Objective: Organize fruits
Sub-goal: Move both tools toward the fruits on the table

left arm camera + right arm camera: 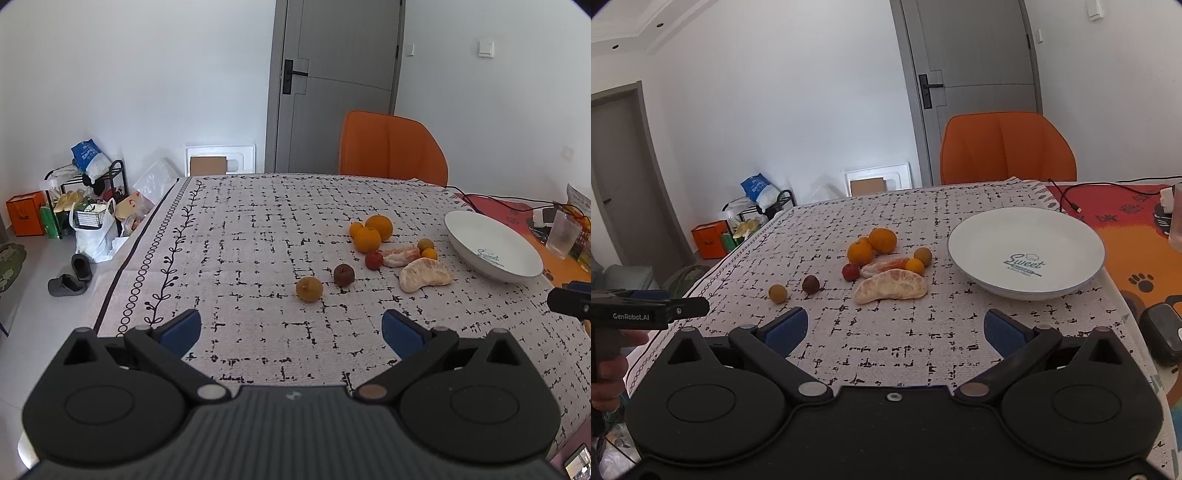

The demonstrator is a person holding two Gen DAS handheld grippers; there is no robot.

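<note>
Left wrist view is showing us our left gripper (291, 334) with its blue pads spread wide and nothing between them, and it is hanging above the tablecloth (258, 236). We are seeing the same thing from the right wrist view: our right gripper (895, 330) is wide too, and it is holding nothing. All the fruits are lying loose on the cloth, and none are sitting in the white bowl (967, 240) yet, so we are thinking the job is only starting. A small yellow fruit (778, 293) and a dark round fruit (811, 284) are sitting a little apart from the pile. Two oranges (882, 240) are touching each other at the back, and a small red fruit (851, 272) is sitting just beside a peeled pink piece. A big peeled wedge (891, 286) is lying at the front, nearest the bowl. We are guessing some things could go wrong. Round fruits are likely to roll away if one pad is bumping them first. Soft peeled pieces may get squashed if we are squeezing too hard. Fruits that are touching may get knocked about when we are reaching for just one. Our two grippers are also working close together, so they might bump.
</note>
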